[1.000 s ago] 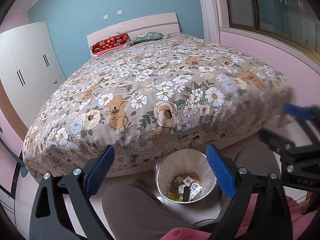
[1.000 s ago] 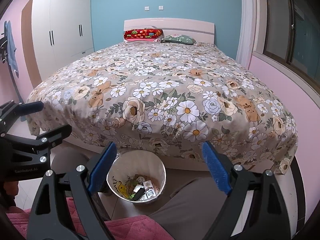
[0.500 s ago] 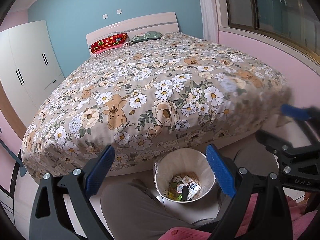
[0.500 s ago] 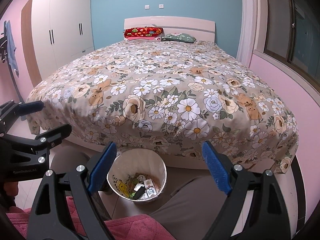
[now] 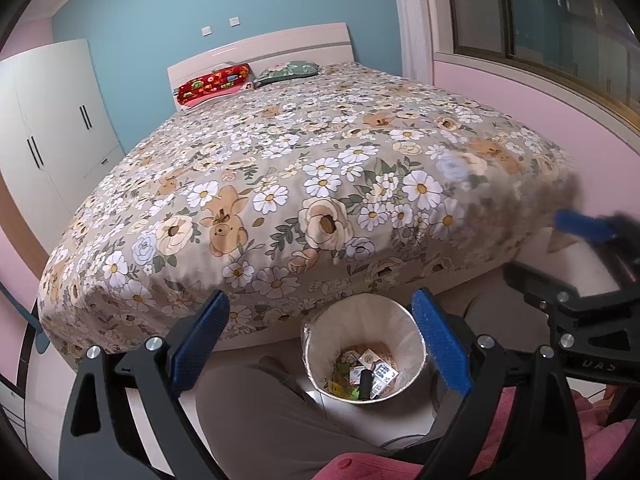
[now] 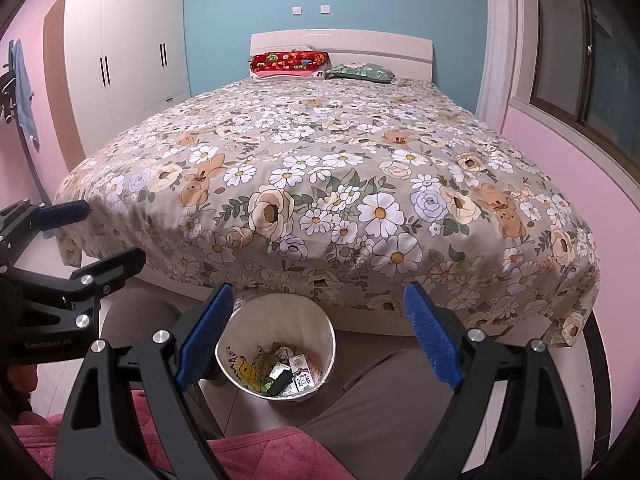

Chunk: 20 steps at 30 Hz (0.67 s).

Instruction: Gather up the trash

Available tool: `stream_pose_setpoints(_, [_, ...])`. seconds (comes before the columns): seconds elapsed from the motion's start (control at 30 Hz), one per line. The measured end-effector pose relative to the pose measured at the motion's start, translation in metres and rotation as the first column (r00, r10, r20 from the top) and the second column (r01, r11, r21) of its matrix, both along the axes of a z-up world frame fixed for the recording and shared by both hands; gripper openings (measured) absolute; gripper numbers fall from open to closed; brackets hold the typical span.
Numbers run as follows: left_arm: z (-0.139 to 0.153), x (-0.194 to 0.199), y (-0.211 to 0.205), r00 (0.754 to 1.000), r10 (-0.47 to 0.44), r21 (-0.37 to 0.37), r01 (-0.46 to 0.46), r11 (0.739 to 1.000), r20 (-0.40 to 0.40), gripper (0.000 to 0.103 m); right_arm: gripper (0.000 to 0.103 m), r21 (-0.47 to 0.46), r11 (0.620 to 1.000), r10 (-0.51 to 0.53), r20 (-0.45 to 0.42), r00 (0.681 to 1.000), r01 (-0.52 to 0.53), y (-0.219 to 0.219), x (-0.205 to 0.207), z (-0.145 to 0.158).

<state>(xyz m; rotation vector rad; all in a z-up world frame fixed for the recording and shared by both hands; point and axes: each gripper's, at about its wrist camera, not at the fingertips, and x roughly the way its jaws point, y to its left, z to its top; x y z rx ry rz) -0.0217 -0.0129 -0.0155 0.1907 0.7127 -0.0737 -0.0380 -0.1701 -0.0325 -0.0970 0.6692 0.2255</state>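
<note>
A: Grippers?
B: Left gripper (image 5: 320, 338) has its jaws spread wide with nothing between the blue pads (image 5: 438, 344). Right gripper (image 6: 316, 330) is the same, wide apart and empty. Each shows at the edge of the other's view, the right one at 3 o'clock in the left wrist view, the left one at 9 o'clock in the right wrist view.
A: Trash?
B: It's in the white bin (image 5: 320, 330) on the floor, just beside the foot of the bed (image 5: 304, 184). In the left view the bin sits at 6 o'clock, a bit right of center, seen between the fingers. In the right view it's the bin (image 6: 326, 330) at 6 o'clock, near the left finger.
A: Contents?
B: Wrappers and small cartons (image 6: 304, 378), a yellow wrapper (image 6: 242, 370), and a dark stick-like item (image 5: 364, 380). Too small to read labels.
A: Anything else?
B: Person's knees in grey trousers (image 5: 264, 412) either side of the bin, pink cloth (image 6: 256, 456) at the bottom. Floral bedspread, red pillow (image 6: 290, 62) and green pillow (image 6: 360, 72) at 12 o'clock, white wardrobe (image 6: 124, 60) at 10 o'clock.
</note>
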Motion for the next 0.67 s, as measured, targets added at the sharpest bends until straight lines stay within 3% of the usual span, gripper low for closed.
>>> stream_pose_setpoints(0.67, [0.0018,-0.0012,-0.0016,1.0,0.01,0.013,-0.01,1.0,0.015,0.094,0.086,0.008,1.0,0.005,-0.009,1.0,-0.005,0.0053,0.0013,-0.0042])
